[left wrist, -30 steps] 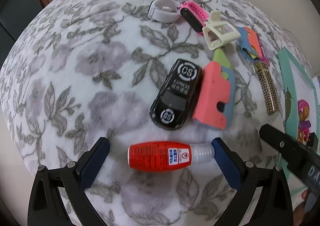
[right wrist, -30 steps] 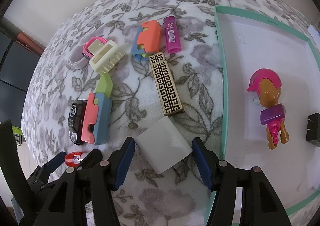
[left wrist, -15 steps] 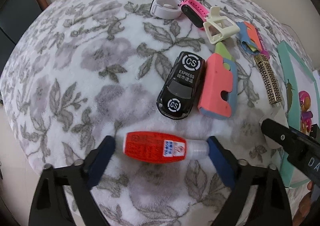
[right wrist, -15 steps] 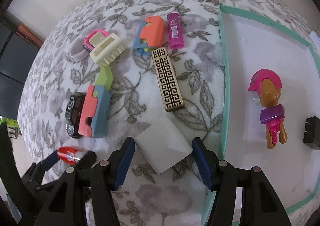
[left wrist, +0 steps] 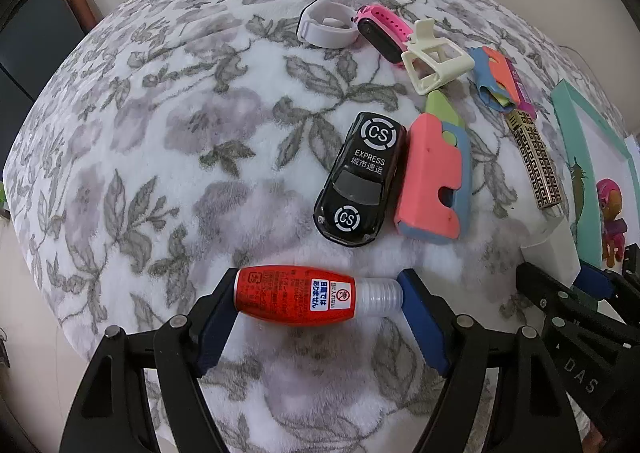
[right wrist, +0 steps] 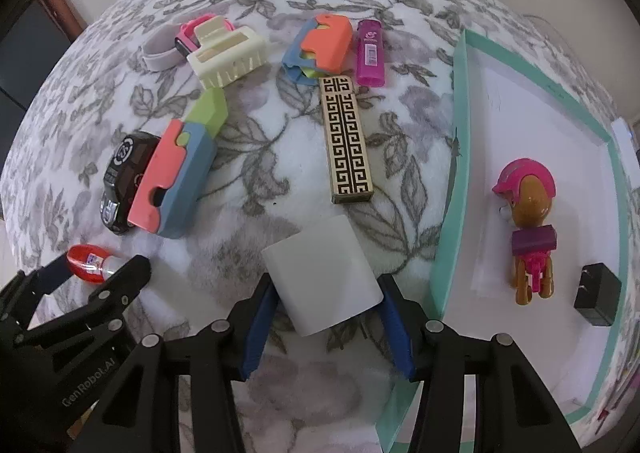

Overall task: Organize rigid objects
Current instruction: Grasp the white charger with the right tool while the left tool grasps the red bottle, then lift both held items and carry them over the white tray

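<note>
With only the toy dog (right wrist: 528, 229) and black plug (right wrist: 597, 300) in my teal tray (right wrist: 460, 101), I'm closing my left gripper (left wrist: 320, 299) endwise on the red bottle (left wrist: 296, 299) and my right gripper (right wrist: 326, 299) onto the white block (right wrist: 320, 273), both on the floral blanket (left wrist: 180, 157), while the toy car (left wrist: 360, 177) and others wait.

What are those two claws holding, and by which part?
The left gripper is closing on the red bottle, base against one pad, clear cap against the other. The right gripper is closing on the white block, at its two sides.
</note>
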`<state>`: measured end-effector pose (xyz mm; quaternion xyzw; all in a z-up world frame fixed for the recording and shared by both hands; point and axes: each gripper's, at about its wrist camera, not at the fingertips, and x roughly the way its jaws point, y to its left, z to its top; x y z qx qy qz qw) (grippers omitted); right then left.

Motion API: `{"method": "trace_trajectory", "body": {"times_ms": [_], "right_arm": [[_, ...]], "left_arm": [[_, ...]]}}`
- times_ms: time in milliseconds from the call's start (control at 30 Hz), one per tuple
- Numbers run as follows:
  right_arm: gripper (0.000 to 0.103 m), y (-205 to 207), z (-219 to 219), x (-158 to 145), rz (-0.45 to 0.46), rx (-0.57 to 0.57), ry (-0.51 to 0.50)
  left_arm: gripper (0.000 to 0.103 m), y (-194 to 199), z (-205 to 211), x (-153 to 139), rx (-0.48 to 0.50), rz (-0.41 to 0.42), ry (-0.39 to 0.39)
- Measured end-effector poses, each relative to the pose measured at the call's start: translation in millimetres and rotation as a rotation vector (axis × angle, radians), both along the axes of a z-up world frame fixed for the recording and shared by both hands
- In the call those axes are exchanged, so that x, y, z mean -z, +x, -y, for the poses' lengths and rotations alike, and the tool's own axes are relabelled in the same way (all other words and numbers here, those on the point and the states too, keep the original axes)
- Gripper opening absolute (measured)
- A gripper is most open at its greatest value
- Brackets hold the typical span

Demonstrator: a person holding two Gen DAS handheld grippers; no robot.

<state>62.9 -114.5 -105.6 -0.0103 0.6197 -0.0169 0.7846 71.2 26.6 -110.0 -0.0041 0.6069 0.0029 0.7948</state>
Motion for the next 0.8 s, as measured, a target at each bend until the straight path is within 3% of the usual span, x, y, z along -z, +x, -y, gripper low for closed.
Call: {"method": "trace_trajectory", "body": {"times_ms": [133, 333, 600, 800], "right_arm": [[0.051, -3, 2, -2, 0.007, 0.001, 0.001], [0.05, -7, 12, -10, 0.005, 0.055, 0.084], [0.049, -9, 25, -37, 0.061, 0.09, 0.171], [0.049, -10, 45, -76, 0.197, 0.175, 0.199]], "left_arm": [[0.079, 0, 0, 0, -0.001, 0.0, 0.0], [0.079, -2, -1, -5, -0.001, 0.006, -0.002], [0.079, -3, -9, -47, -0.013, 0.061, 0.004], [0.079, 3, 4, -98, -0.018, 0.139, -0.014]]}}
